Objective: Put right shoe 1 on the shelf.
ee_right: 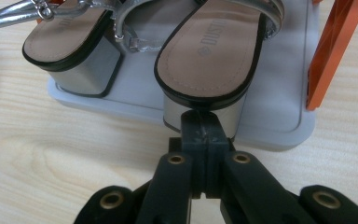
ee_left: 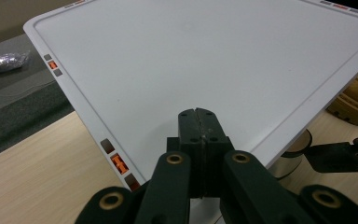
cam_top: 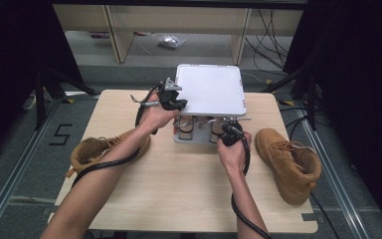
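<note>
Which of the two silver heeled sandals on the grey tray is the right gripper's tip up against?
The sandal with the printed insole, nearer the orange strut: the shut right gripper meets its block heel. The other sandal sits apart.

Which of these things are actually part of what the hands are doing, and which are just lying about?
In use:
- white shoe rack, its top shelf under the shut left gripper
- silver block-heel sandals on the lower shelf, right gripper shut at one heel

Lying about:
- tan boot on the table's right
- tan boot on its left
- plastic bag on the floor
</note>
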A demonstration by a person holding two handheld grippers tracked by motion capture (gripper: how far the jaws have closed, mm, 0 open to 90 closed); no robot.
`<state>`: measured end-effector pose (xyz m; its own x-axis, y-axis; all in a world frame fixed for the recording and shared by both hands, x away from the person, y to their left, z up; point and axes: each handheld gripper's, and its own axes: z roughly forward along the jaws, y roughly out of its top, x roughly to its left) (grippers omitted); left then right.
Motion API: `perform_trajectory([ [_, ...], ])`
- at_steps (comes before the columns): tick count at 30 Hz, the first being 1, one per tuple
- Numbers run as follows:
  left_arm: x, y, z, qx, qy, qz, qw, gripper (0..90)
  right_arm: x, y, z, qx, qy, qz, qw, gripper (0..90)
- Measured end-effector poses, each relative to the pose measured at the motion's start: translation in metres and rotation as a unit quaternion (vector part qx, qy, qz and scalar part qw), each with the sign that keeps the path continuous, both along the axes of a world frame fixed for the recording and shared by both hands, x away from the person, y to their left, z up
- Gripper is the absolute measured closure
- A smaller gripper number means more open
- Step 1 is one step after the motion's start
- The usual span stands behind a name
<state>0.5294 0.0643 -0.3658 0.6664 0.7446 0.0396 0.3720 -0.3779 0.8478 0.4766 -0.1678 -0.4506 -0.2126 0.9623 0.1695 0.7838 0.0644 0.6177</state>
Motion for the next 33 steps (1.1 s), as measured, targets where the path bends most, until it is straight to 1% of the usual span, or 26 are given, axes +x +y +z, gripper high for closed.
perform_trajectory([
  [1, 0.000, 0.000, 0.000, 0.001, 0.000, 0.000, 1.0000, 90.0, 0.001, 0.001, -0.002, -0.002, -0.002, -0.004, 1.0000, 90.0],
  [3, 0.000, 0.000, 0.000, 0.001, 0.000, 0.000, 1.0000, 90.0, 0.002, 0.001, -0.003, -0.005, -0.007, -0.001, 1.0000, 90.0],
  [6, 0.000, 0.000, 0.000, 0.002, 0.000, 0.000, 1.0000, 90.0, 0.003, 0.001, -0.005, -0.006, -0.011, -0.004, 0.9999, 90.0],
  [7, 0.000, 0.000, 0.000, 0.001, 0.000, 0.000, 1.0000, 90.0, 0.003, 0.001, -0.006, -0.008, -0.015, -0.004, 0.9998, 90.0],
  [11, 0.000, 0.000, 0.000, 0.002, -0.001, 0.000, 1.0000, 90.0, 0.004, 0.002, -0.006, -0.008, -0.017, -0.005, 0.9998, 90.0],
  [12, 0.000, 0.000, 0.000, 0.003, -0.001, 0.000, 1.0000, 90.0, 0.005, 0.002, -0.007, -0.009, -0.021, -0.005, 0.9997, 90.0],
  [13, 0.000, 0.000, 0.000, 0.002, -0.001, 0.000, 1.0000, 90.0, 0.006, 0.001, -0.010, -0.026, -0.042, 0.003, 0.9988, 90.0],
  [14, 0.000, 0.000, 0.000, 0.003, -0.001, 0.000, 1.0000, 90.0, 0.006, 0.003, -0.010, -0.015, -0.036, -0.008, 0.9992, 90.0],
  [15, 0.000, 0.000, 0.000, 0.002, -0.001, 0.000, 1.0000, 90.0, 0.006, 0.003, -0.011, -0.020, -0.043, -0.002, 0.9989, 90.0],
  [16, 0.000, 0.000, 0.000, 0.002, -0.001, 0.000, 1.0000, 90.0, 0.006, 0.003, -0.011, -0.020, -0.043, -0.002, 0.9989, 90.0],
  [17, 0.000, 0.000, 0.000, 0.003, -0.001, 0.000, 1.0000, 90.0, 0.005, 0.004, -0.012, -0.024, -0.035, -0.011, 0.9990, 90.0],
  [18, 0.000, 0.000, 0.000, 0.003, -0.001, 0.000, 1.0000, 90.0, 0.005, 0.004, -0.012, -0.024, -0.035, -0.011, 0.9990, 90.0],
  [19, 0.000, 0.000, 0.000, 0.002, -0.001, 0.000, 1.0000, 90.0, 0.007, 0.002, -0.013, -0.031, -0.052, 0.005, 0.9982, 90.0],
  [20, 0.000, 0.000, 0.000, 0.002, -0.001, 0.000, 1.0000, 90.0, 0.007, 0.004, -0.013, -0.026, -0.049, -0.001, 0.9985, 90.0],
  [21, 0.000, 0.000, 0.000, 0.003, -0.001, 0.000, 1.0000, 90.0, 0.007, 0.004, -0.014, -0.027, -0.051, 0.000, 0.9983, 90.0],
  [22, 0.000, -0.001, 0.000, 0.003, -0.001, 0.000, 1.0000, 90.0, 0.007, 0.004, -0.015, -0.034, -0.055, 0.003, 0.9979, 90.0],
  [23, 0.000, -0.001, 0.000, 0.002, -0.001, 0.001, 1.0000, 90.0, 0.007, 0.005, -0.014, -0.029, -0.049, -0.002, 0.9984, 90.0],
  [24, 0.000, 0.000, 0.000, 0.003, -0.001, 0.000, 1.0000, 90.0, 0.008, 0.004, -0.016, -0.037, -0.053, 0.004, 0.9979, 90.0],
  [25, 0.000, 0.000, 0.000, 0.003, -0.001, 0.000, 1.0000, 90.0, 0.008, 0.004, -0.016, -0.037, -0.053, 0.004, 0.9979, 90.0],
  [26, 0.000, -0.001, 0.000, 0.003, -0.001, 0.000, 1.0000, 90.0, 0.008, 0.005, -0.017, -0.027, -0.051, 0.001, 0.9983, 90.0],
  [27, 0.000, -0.001, 0.000, 0.003, -0.001, 0.000, 1.0000, 90.0, 0.008, 0.005, -0.017, -0.027, -0.051, 0.001, 0.9983, 90.0],
  [28, 0.000, -0.001, 0.000, 0.003, -0.002, 0.000, 1.0000, 90.0, 0.007, 0.004, -0.019, -0.033, -0.052, 0.001, 0.9981, 90.0],
  [31, 0.000, -0.001, 0.000, 0.004, -0.002, 0.000, 1.0000, 90.0, 0.007, 0.005, -0.021, -0.032, -0.049, 0.000, 0.9983, 90.0],
  [33, 0.000, -0.001, 0.000, 0.005, -0.002, -0.001, 1.0000, 90.0, 0.008, 0.005, -0.021, -0.034, -0.051, 0.002, 0.9981, 90.0],
])
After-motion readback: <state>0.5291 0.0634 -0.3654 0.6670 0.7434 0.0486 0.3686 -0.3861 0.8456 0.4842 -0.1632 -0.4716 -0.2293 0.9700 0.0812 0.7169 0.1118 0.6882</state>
